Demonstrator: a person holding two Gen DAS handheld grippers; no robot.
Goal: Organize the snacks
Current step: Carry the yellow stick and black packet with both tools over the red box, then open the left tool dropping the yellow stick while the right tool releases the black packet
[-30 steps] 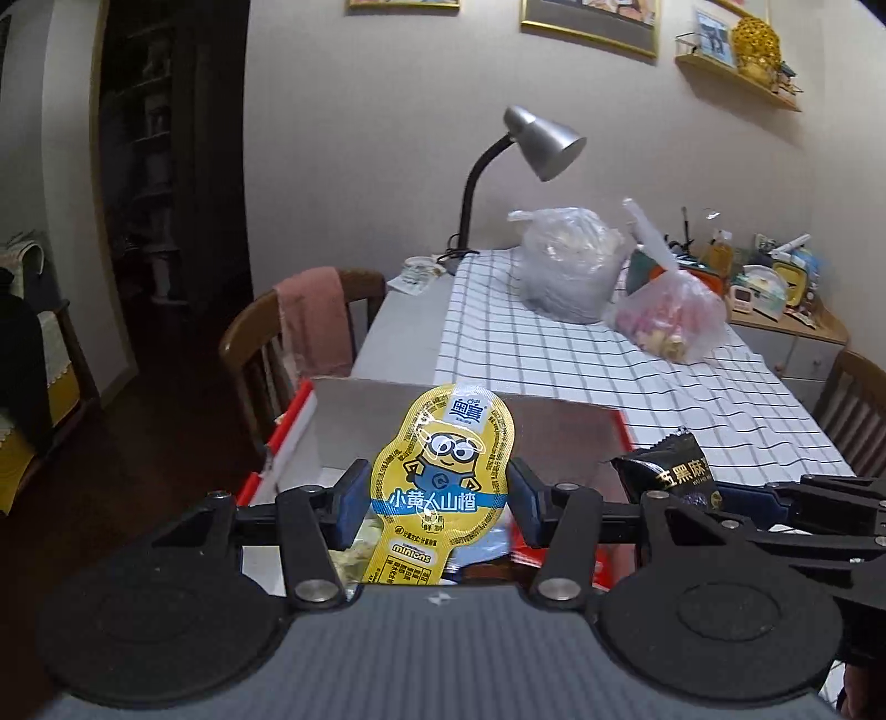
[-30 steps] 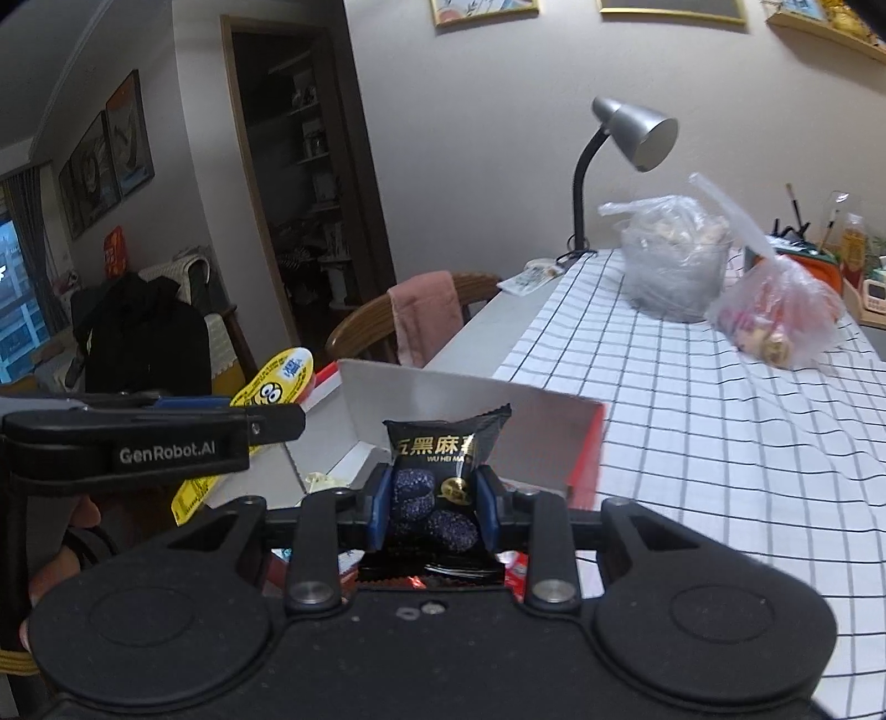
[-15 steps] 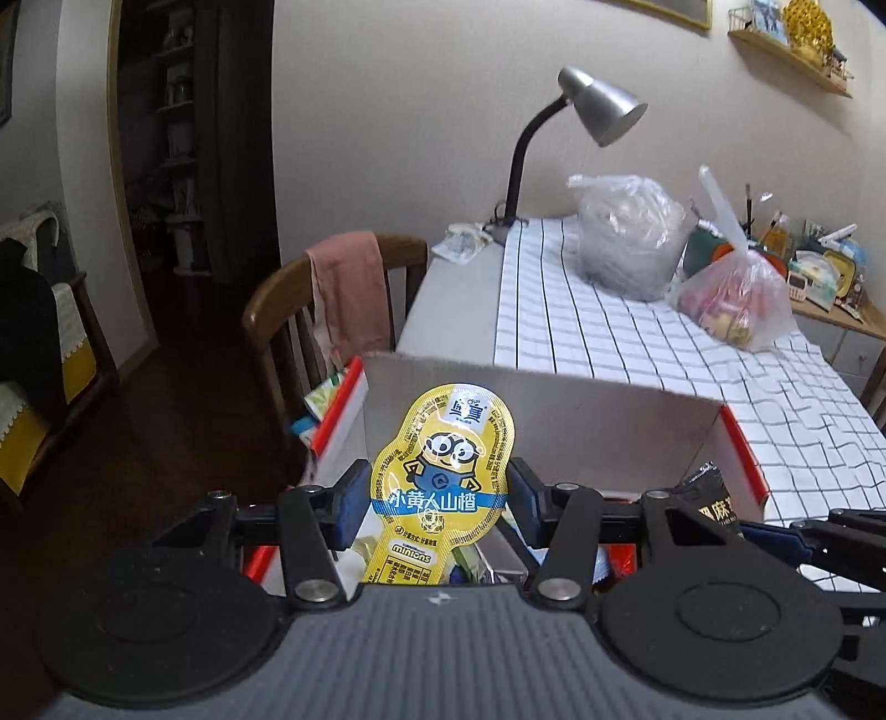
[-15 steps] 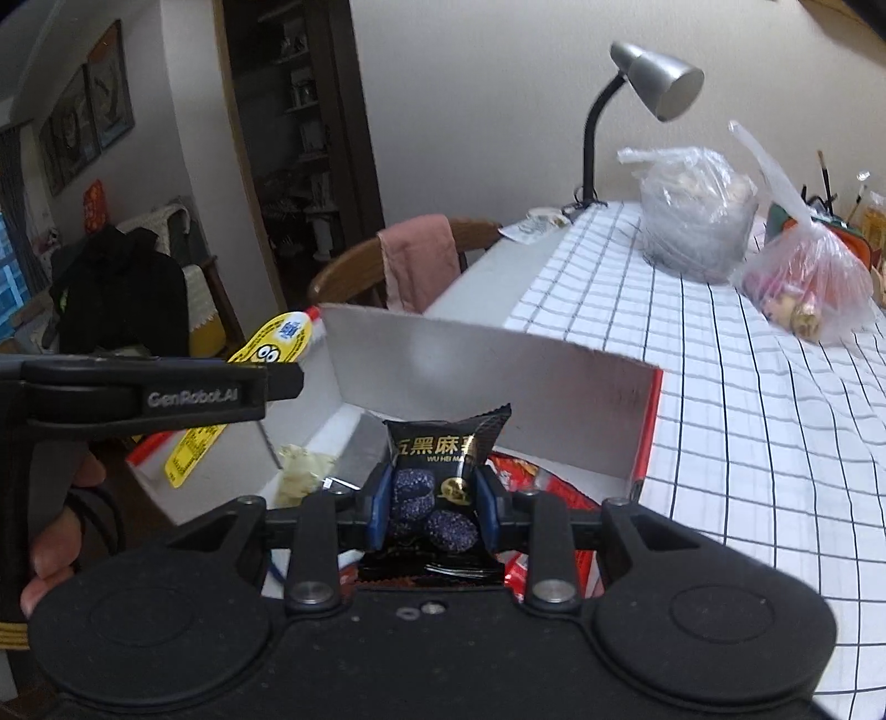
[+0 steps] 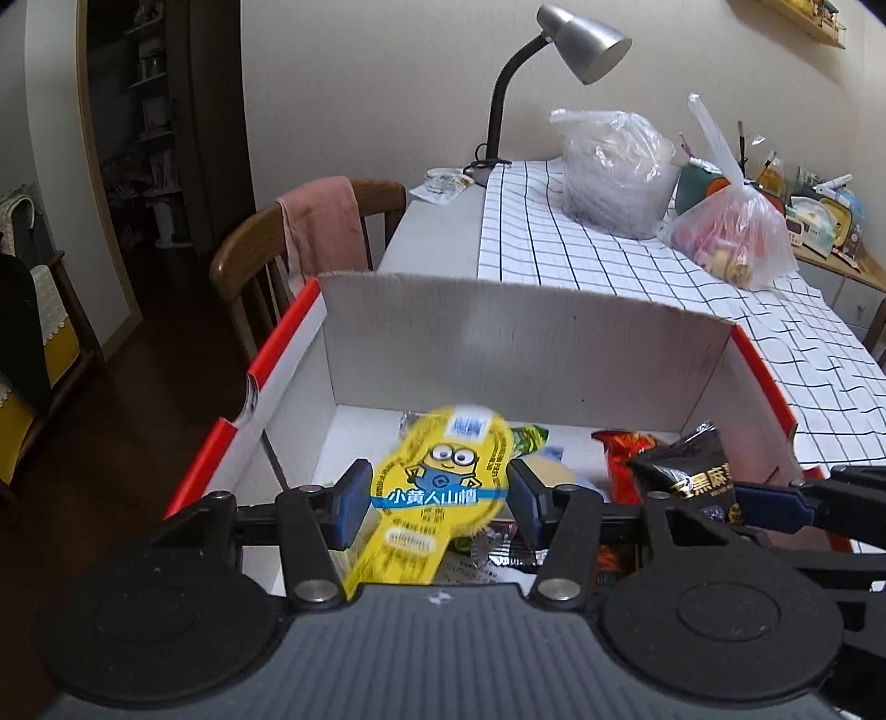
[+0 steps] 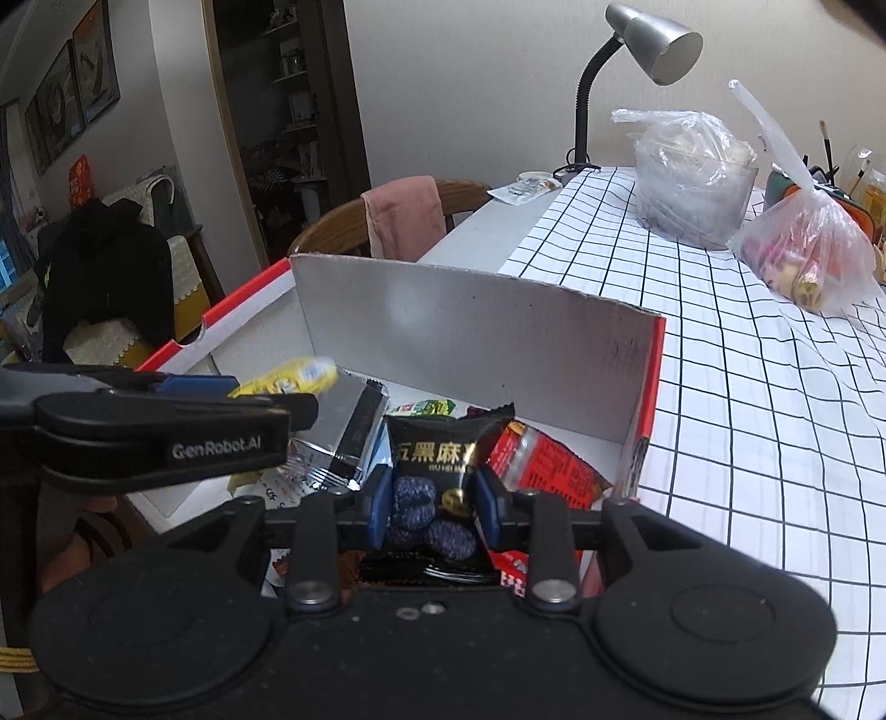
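A yellow Minions snack pack (image 5: pixel 437 487) lies blurred and tilted between the spread fingers of my left gripper (image 5: pixel 434 501), loose over the red-and-white cardboard box (image 5: pixel 498 343). It also shows in the right wrist view (image 6: pixel 288 379). My right gripper (image 6: pixel 432 501) is shut on a black sesame snack pack (image 6: pixel 437 471) above the box's right half; the pack also shows in the left wrist view (image 5: pixel 692 476). Several snack packs lie inside the box (image 6: pixel 470 327), among them a red one (image 6: pixel 548 465) and a silver one (image 6: pixel 343 437).
The box sits at the near end of a table with a checked cloth (image 5: pixel 637 266). Two plastic bags (image 5: pixel 614 171) (image 5: pixel 731 238) and a desk lamp (image 5: pixel 581 33) stand farther back. A wooden chair with a pink cloth (image 5: pixel 321 221) is left of the table.
Both grippers have tipped down and moved over the open box. My left gripper's fingers have spread and the Minions pack has slipped free, tilting downward. The right gripper still holds the black pack.
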